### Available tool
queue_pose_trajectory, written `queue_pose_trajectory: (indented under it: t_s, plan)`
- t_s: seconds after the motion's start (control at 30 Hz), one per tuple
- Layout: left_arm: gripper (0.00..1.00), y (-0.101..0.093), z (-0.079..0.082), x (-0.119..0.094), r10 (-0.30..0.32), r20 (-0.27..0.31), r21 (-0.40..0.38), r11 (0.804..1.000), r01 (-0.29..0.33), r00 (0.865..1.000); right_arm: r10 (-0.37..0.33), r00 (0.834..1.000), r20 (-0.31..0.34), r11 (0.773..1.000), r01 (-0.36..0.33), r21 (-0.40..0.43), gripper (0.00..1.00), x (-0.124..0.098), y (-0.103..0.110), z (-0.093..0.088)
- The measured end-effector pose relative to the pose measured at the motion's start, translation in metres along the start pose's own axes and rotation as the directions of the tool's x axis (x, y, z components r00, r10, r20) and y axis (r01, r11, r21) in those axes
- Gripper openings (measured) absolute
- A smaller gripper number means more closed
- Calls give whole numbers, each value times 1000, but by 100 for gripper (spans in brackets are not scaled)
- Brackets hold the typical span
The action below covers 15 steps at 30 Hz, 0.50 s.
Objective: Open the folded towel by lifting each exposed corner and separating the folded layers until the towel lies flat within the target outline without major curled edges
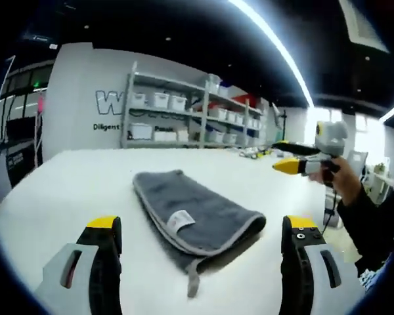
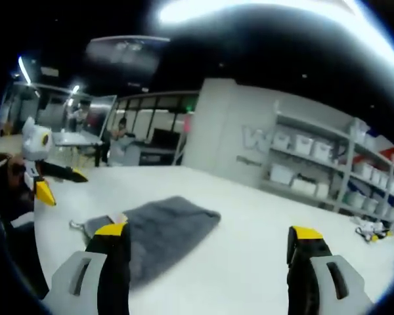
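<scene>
So: both grippers, left [image 1: 200, 246] and right [image 2: 207, 252], wide open, empty. Towel [image 1: 197, 213] folded on desk [image 1: 72, 190]. Soft, limp; I'd pinch the top layer's corner near the label [image 1: 179, 220].

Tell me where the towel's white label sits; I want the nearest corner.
In the left gripper view the white label lies on the folded grey towel, near its close edge, between the left gripper's open jaws.

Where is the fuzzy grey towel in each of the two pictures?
Left gripper view: the folded grey towel lies in the middle of the white table, between the two claw tips.
Right gripper view: the towel lies left of centre, beside the left claw tip.
Shared landmark: the shelves of white bins against the wall.
</scene>
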<state>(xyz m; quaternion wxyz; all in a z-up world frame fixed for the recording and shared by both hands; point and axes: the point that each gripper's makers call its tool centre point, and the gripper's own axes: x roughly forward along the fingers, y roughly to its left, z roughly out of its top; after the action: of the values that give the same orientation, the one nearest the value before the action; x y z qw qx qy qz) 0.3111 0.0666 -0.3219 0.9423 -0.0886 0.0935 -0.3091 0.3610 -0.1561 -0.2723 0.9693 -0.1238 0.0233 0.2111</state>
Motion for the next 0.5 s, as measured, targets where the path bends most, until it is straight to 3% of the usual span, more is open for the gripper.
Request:
queue_pose_trajectory:
  t_s: [0.07, 0.1, 0.17, 0.23, 0.33, 0.5]
  plan:
    - [100, -4, -2, 1, -6, 15, -66, 998, 7, 1000, 0, 1000, 2, 1000, 0, 1, 100, 0, 0, 0]
    - [100, -5, -5, 2, 5, 29, -143, 990, -1, 1000, 1, 1000, 3, 1000, -1, -1, 100, 0, -1, 1]
    - [100, -5, -6, 2, 13, 39, -186, 982, -6, 999, 4, 1000, 3, 1000, -4, -4, 100, 0, -1, 1]
    - [100, -2, -6, 2, 62, 76, -268, 963, -39, 995, 14, 1000, 5, 1000, -14, -10, 100, 0, 0, 3]
    - [100, 5, -5, 1, 73, 80, -283, 958, -47, 994, 19, 1000, 8, 1000, -19, -19, 100, 0, -1, 6]
    - [98, 2, -11, 6, 44, 74, -382, 924, -13, 996, 18, 1000, 14, 999, -17, -30, 100, 2, -7, 12]
